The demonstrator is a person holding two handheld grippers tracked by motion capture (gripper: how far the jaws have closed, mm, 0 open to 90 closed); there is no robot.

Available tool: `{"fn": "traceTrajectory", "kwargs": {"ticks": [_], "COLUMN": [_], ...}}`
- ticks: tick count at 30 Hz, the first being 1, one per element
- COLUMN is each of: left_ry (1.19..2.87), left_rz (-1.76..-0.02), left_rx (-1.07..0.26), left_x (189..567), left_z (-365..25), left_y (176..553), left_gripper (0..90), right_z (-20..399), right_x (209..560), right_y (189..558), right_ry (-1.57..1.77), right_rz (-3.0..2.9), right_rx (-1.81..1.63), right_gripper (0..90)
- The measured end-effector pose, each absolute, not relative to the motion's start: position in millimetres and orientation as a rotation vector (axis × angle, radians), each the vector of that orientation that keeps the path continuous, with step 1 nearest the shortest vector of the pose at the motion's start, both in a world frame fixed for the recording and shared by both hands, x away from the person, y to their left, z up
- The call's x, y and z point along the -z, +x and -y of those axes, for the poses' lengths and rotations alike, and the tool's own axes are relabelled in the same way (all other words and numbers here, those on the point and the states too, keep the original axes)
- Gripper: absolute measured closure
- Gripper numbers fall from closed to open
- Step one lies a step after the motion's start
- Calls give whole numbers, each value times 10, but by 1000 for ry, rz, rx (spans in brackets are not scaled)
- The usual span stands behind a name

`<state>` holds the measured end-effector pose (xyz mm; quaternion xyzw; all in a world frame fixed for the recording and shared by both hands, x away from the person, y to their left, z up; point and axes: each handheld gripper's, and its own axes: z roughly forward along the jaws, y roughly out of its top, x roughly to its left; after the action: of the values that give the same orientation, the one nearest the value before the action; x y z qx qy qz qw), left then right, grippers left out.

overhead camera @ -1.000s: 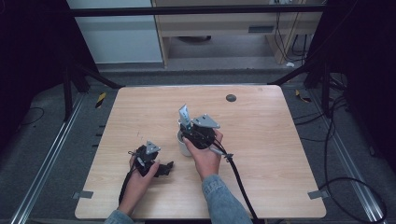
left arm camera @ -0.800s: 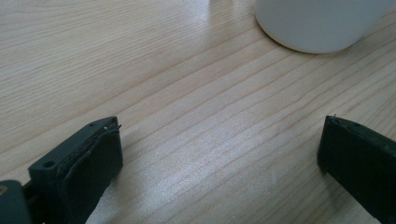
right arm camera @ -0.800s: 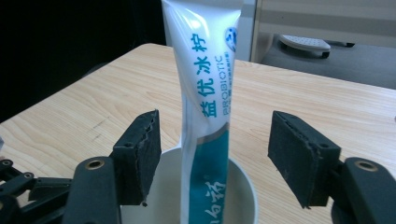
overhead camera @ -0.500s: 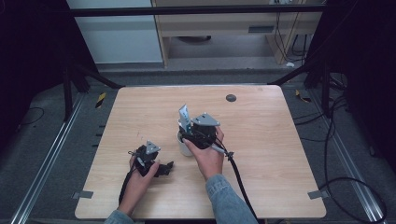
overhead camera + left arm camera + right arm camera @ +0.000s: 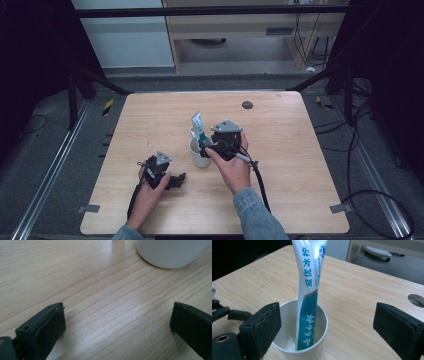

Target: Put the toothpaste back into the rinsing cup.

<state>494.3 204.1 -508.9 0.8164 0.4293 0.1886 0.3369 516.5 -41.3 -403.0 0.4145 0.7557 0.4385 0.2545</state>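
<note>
Toothpaste tube (image 5: 308, 292) upright in white cup (image 5: 319, 340), between spread right gripper (image 5: 327, 330) jaws; left gripper (image 5: 117, 325) jaws spread, empty.

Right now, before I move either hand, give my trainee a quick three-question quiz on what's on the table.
1. True or false: the toothpaste tube lies flat on the table.
2. Which tool is nearer the white cup? A) left tool B) right tool
3. Fill in: both tools have their jaws ____.

Key
1. False. The tube stands in the cup, leaning on its rim, with its top sticking out above it.
2. B. The right tool is beside the cup, and the right gripper view looks straight at cup and tube; the left tool sits on the wood nearer the person.
3. Open. Each gripper view shows a wide gap with nothing held.
</note>
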Motion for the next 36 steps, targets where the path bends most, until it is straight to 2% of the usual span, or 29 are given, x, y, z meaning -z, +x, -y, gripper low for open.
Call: {"fn": "traceTrajectory", "kwargs": {"ticks": [24, 36], "left_ry": [2128, 2128], "left_rz": [-1119, -1120], "left_rx": [-493, -493], "left_x": [5089, 5089], "left_z": [-2039, -2039], "left_y": [4937, 4936], "left_gripper": [0, 0], "right_z": [1025, 1488], "right_x": [3967, 4111], "right_y": [5077, 5029], "right_ry": [1111, 1137], "right_rz": [-2112, -2111], "right_rx": [-1027, -959], "right_gripper": [87, 120]}}
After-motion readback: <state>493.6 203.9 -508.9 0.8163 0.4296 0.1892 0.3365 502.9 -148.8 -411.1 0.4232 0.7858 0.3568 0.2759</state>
